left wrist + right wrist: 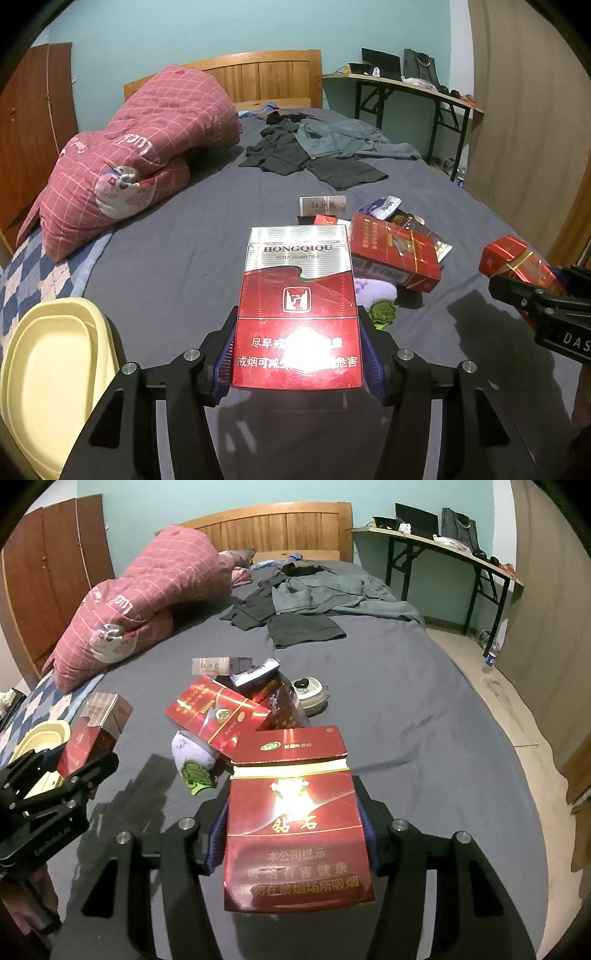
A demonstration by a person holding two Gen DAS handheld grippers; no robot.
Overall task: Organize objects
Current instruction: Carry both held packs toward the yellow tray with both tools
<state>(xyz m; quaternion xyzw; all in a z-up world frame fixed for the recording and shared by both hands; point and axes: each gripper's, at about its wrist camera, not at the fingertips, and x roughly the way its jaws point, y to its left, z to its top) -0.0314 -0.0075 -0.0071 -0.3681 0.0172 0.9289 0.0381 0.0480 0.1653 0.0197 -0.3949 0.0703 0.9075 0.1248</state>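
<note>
At the far left, a folded pink checked quilt on the grey bed. Nearer, at the left edge, a pale yellow tub just beside the left gripper. Fingers partly spread and clamped on the two sides of a red-and-silver HONGQIQU cigarette pack, lifted clear of the sheet, lid end pointing away. Beyond and to the right, a heap of red cigarette boxes near the bed's middle, a lilac sock tucked against its near side, a silver pack just behind, a small round lidded dish on its right. Dark clothes farther up the bed. Right of the heap, the right gripper, partly spread as well, pads pressed to a red pack with gold lettering, flip lid ajar, raised above the sheet. Far right, a long desk along the wall.
</note>
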